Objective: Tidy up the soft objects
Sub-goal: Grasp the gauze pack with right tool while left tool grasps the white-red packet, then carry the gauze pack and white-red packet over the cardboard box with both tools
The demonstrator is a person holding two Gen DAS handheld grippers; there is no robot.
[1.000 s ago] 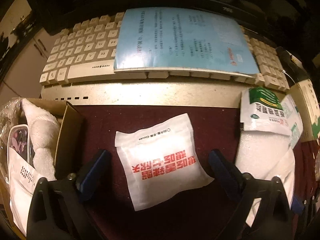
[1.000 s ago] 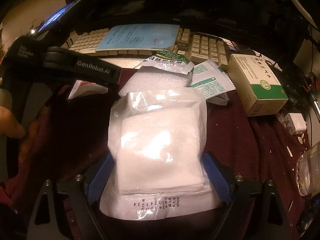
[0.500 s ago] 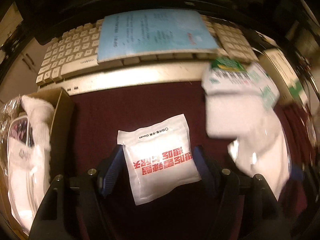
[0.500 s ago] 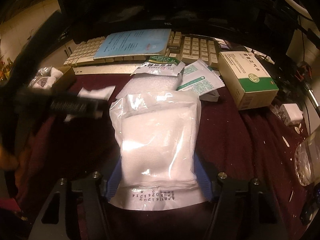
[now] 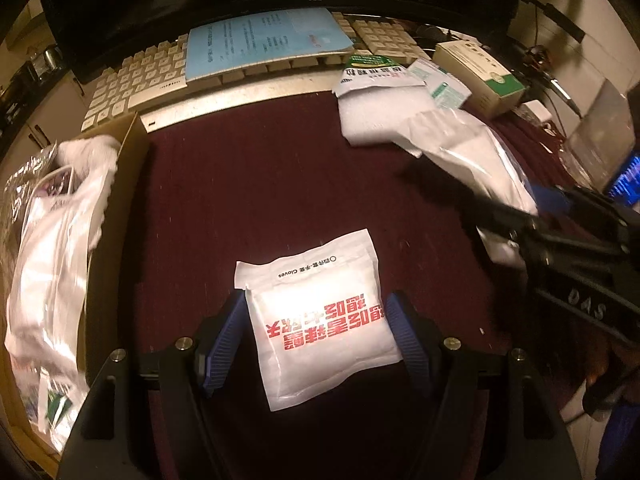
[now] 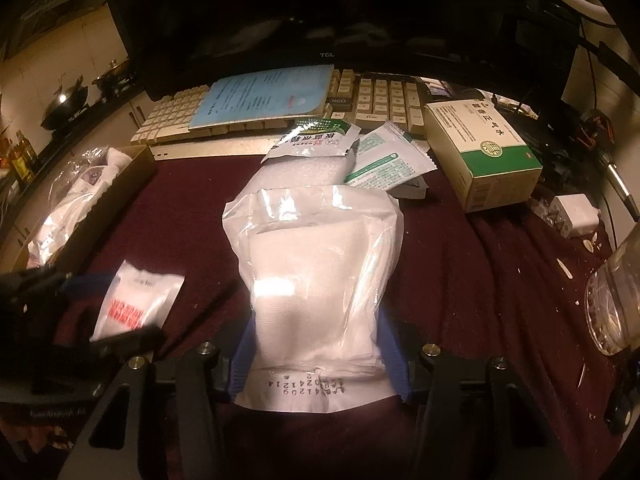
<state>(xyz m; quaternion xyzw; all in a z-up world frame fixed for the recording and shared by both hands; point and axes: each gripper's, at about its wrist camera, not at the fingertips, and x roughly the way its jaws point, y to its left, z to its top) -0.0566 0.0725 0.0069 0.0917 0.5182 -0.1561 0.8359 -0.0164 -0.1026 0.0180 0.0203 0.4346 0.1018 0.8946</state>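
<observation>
We're at a home computer desk: a cream keyboard [image 6: 276,108] with a blue booklet [image 6: 268,94] on it sits under a dark monitor [image 6: 320,12], on a maroon cloth [image 5: 280,184]. Off to the left we see a wok [image 6: 64,106], a pot [image 6: 116,74] and oil bottles [image 6: 22,152] on a counter, so a kitchen adjoins. A medicine box [image 6: 484,148] and sachets [image 6: 388,160] clutter the desk.
</observation>
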